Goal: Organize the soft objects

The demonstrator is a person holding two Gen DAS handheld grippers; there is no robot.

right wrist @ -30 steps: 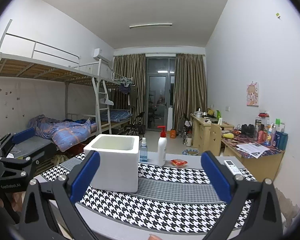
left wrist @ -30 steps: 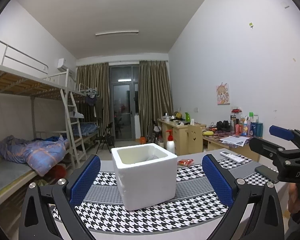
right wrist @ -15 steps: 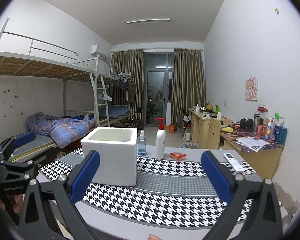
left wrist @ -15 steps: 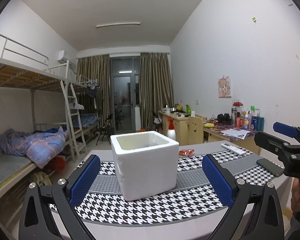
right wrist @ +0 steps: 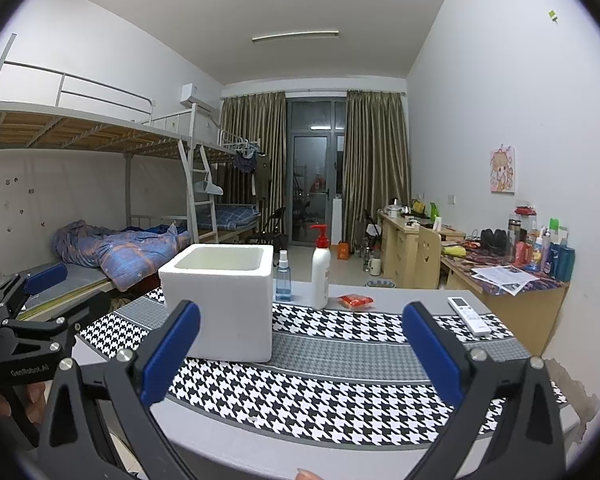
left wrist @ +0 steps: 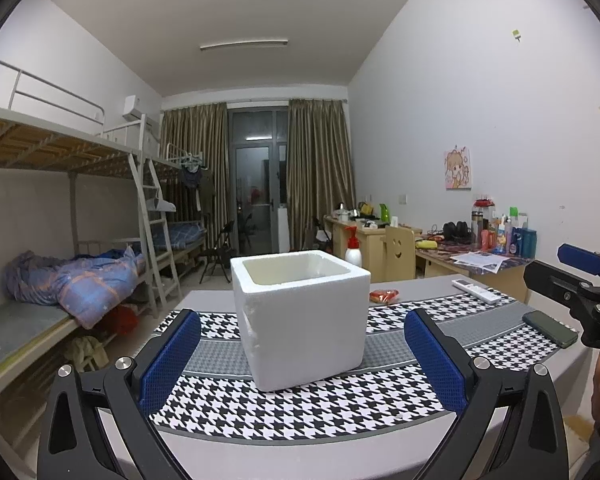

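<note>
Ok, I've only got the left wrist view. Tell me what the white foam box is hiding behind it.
Observer: A small blue spray bottle stands on the table behind the foam box, beside the white pump bottle. Your view shows only the pump bottle's upper part.
Operator: Now report the right claw. I see just one pad at my edge.
Observer: The right claw is open wide, with nothing between its pads.
</note>
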